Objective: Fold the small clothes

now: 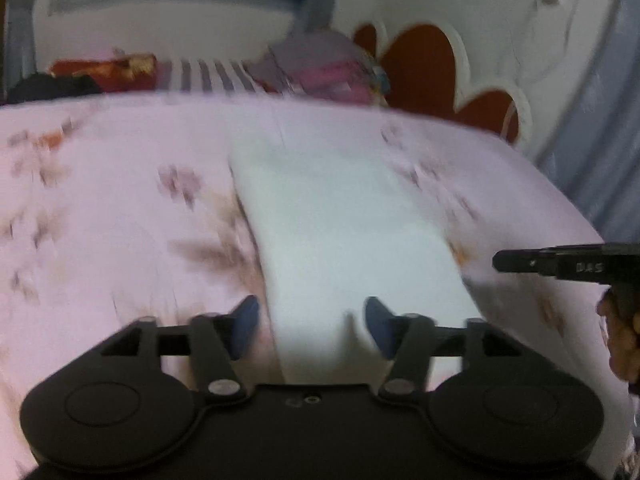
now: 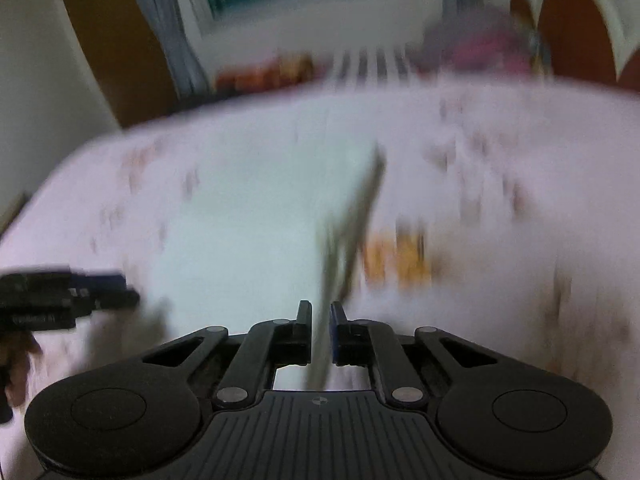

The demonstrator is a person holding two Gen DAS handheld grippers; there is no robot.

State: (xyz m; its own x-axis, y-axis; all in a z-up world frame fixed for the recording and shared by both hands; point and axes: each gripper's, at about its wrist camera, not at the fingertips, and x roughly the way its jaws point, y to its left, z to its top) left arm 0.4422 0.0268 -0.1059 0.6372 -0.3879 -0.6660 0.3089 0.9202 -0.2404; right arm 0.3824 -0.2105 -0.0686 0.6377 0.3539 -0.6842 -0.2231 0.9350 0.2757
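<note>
White cloth (image 1: 352,232) between left gripper (image 1: 312,326) pads, unpinched

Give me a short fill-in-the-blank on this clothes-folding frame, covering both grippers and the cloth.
1. The white cloth lies on a pink floral ____.
2. The left gripper has its jaws ____, pads clear of the cloth between them.
3. The right gripper is ____ on an edge of the cloth.
4. The pads of the left gripper are coloured ____.

Missing words: bedsheet; open; shut; blue
</note>
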